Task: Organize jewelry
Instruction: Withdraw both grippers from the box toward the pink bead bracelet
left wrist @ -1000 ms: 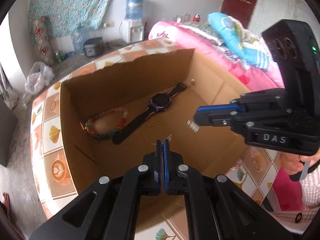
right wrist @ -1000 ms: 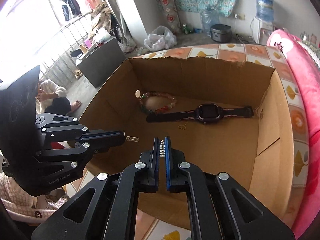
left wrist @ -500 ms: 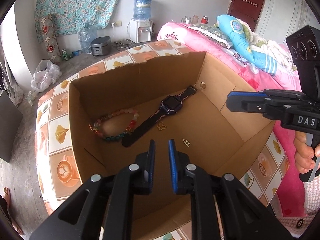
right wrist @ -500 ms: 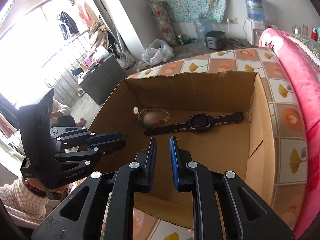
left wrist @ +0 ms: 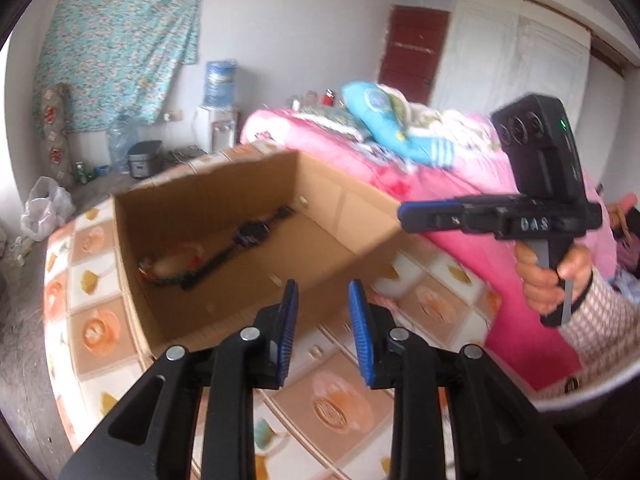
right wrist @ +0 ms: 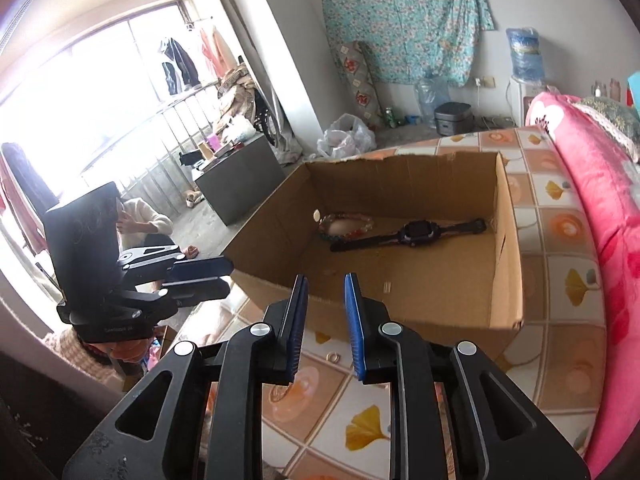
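From the left wrist, our left hand-held gripper (left wrist: 322,300) hangs released and empty above the cardboard box (left wrist: 360,216), where the watch (left wrist: 250,234) and bead bracelet (left wrist: 172,266) lie.

From the right wrist, our right hand-held gripper (right wrist: 325,294) is released too; the small ring (right wrist: 333,357) on the tiled surface (right wrist: 560,232) looks next, needing a descent and pinch.
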A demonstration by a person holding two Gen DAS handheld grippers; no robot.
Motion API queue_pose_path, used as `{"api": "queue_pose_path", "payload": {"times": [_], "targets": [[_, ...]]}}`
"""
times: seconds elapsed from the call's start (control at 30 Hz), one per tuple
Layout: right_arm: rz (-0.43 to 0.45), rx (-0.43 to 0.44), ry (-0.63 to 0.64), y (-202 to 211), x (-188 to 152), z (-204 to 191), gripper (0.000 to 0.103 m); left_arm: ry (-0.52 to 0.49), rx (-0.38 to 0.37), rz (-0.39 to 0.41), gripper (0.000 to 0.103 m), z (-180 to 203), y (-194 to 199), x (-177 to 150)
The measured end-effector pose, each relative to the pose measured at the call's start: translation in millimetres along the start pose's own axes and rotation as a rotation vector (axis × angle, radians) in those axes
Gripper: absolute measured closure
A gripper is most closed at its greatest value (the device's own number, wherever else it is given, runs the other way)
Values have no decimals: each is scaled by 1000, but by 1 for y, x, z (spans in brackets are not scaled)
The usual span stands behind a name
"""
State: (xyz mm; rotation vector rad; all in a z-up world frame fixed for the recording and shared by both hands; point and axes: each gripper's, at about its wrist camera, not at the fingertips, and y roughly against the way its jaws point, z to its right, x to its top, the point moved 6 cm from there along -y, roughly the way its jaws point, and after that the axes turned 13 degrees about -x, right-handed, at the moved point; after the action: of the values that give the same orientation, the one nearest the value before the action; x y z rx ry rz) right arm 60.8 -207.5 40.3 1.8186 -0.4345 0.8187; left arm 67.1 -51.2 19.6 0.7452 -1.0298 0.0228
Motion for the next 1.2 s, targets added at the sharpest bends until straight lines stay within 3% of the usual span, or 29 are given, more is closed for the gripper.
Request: {"api": "queue_pose_path", "payload": {"times": [0.07,0.27,0.43,0.6,0.8,1.2], "targets": [[-40,-3,-36,-8,-18,3,83,-13,4,-48,78,9,-15,-17],[-150,-7,-167,-38,-62,13,82,-85,140,-171,78,11,-75,-56],[-177,2,-186,-47,-71,10,82,-122,199,-193,78,-6,-102,-62],[-178,14,-184,-52,-67,8,82,-127,186,-208,79,-17,-109,-63],[-180,26,-191,-53,-69,10,82,-92,142,-261,95,-26,-121,-65],[-182,35,-199,-51,-72,5,82,-109,148,-283,95,-24,-129,-62]]}}
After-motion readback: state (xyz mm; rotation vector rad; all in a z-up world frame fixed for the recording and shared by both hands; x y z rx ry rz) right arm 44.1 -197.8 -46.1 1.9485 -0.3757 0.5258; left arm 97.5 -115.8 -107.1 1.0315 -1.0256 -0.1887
